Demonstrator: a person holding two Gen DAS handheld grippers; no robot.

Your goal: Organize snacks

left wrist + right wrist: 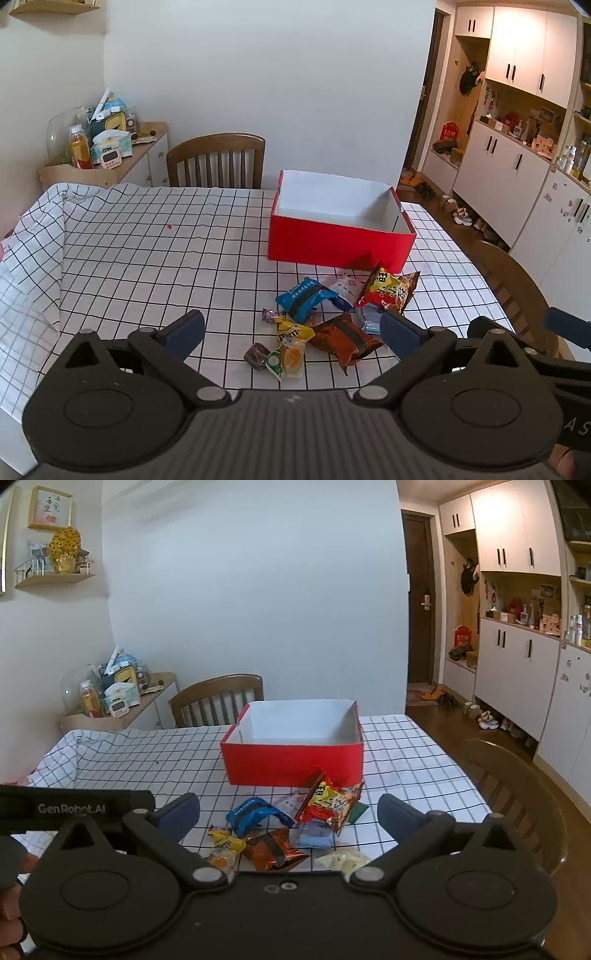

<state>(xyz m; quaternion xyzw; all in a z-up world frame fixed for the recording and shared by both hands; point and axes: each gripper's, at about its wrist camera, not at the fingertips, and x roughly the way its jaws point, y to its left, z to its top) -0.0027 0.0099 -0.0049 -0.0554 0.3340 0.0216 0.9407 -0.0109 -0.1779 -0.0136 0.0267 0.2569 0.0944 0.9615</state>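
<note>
A pile of snack packets lies on the checked tablecloth in front of an empty red box (340, 242) with a white inside, also in the right wrist view (293, 755). The pile holds a blue packet (304, 295), a red-yellow bag (386, 290), a brown packet (343, 339), a yellow M&M's bag (291, 330) and an orange candy (291, 356). The right wrist view also shows the blue packet (251, 814), the red-yellow bag (328, 805) and a pale packet (343, 860). My left gripper (291, 332) is open above the pile's near side. My right gripper (288, 812) is open above the pile.
A wooden chair (218, 160) stands behind the table and another (517, 794) at its right side. A side cabinet (107, 162) with bottles and tissues is at the back left. White cupboards (517, 657) line the right wall. The cloth (33, 266) is rumpled at the left.
</note>
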